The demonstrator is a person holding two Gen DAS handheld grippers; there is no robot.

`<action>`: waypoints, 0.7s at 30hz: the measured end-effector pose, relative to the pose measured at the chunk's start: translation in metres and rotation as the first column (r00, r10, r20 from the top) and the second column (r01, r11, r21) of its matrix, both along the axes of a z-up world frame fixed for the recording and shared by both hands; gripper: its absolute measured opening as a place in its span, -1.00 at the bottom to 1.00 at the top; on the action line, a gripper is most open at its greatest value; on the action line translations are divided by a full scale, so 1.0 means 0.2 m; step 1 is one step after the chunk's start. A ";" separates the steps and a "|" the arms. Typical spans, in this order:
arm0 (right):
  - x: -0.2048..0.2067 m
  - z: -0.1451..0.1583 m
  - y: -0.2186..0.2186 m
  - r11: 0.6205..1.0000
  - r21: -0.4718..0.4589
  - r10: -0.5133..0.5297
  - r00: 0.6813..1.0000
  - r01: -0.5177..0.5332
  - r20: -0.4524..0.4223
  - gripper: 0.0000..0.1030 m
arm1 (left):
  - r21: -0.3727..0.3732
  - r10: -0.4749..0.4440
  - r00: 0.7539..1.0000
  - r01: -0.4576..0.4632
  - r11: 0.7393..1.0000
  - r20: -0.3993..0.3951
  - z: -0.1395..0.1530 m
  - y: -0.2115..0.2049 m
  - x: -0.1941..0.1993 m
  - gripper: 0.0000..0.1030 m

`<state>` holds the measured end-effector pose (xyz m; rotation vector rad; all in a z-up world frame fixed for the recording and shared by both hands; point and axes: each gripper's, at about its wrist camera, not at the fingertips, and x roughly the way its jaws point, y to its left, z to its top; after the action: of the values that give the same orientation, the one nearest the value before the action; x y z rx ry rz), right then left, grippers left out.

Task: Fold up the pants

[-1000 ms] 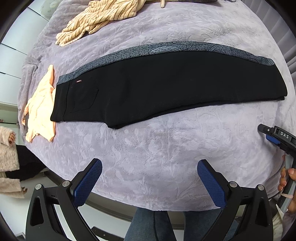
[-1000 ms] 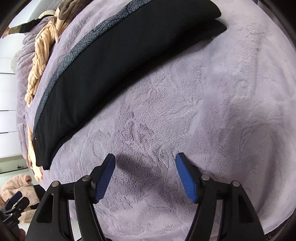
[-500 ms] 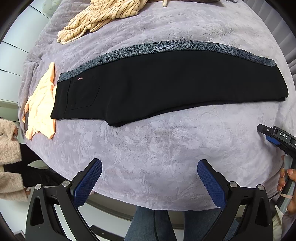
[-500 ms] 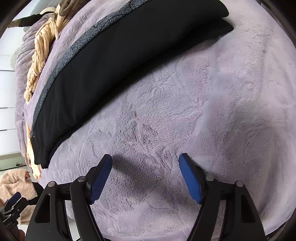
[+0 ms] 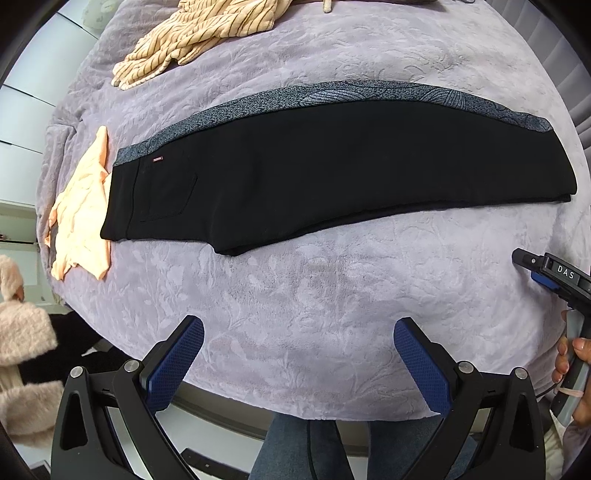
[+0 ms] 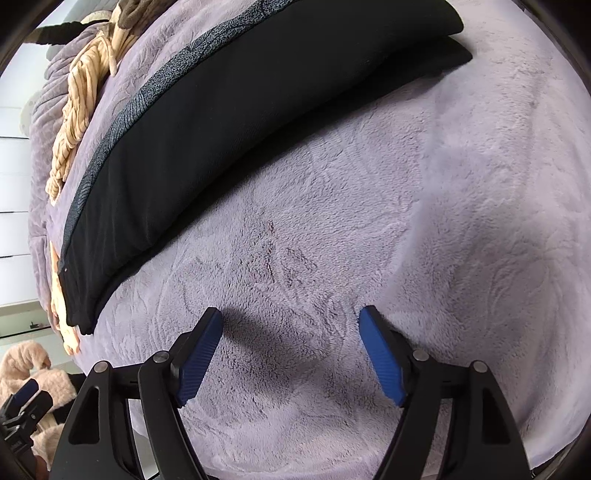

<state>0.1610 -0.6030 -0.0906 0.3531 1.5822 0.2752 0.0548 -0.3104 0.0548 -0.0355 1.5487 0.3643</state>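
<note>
Grippers come first. The left gripper (image 5: 298, 354) sits at the bottom of the left wrist view. Its two blue pads (image 5: 173, 363) stand wide apart and nothing is between them, so it is let go. It hangs over the near edge of the bed (image 5: 332, 295), which has a soft purple blanket with leaf shapes pressed into it.

The right gripper (image 6: 291, 350) sits at the bottom of the right wrist view. Its jaws have just been opening a bit more, and only bare blanket shows between its blue pads (image 6: 199, 358). It is let go too. Its dark shadow falls on the blanket just past the left pad. In the left wrist view this gripper pokes in at the right edge, held by a hand (image 5: 570, 363).

The pants (image 5: 332, 173) lie flat across the middle of the left wrist view, well apart from both grippers. They are black and folded in half the long way, one leg on top of the other. The waist is at the left and the leg ends are at the right. A grey patterned strip runs along the far edge.

A plain orange shirt (image 5: 83, 210) lies at the left, touching the waist. A striped orange top (image 5: 195, 33) lies at the upper left. Blue jeans legs (image 5: 295, 450) show at the bottom, under the bed edge.
</note>
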 end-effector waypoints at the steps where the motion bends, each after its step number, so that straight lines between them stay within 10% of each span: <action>1: 0.00 0.00 0.00 1.000 -0.002 0.002 1.000 -0.002 -0.001 0.55 | 0.000 -0.002 1.000 0.002 1.000 -0.001 0.00 0.00 0.00 1.00; 21: -0.01 -0.01 0.01 1.000 -0.011 0.002 1.000 -0.002 -0.012 0.58 | -0.010 -0.016 1.000 0.016 1.000 -0.021 -0.04 -0.02 0.05 1.00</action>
<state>0.1580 -0.6004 -0.0926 0.3454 1.5953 0.2667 0.0645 -0.3136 0.0475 -0.0270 1.5709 0.3452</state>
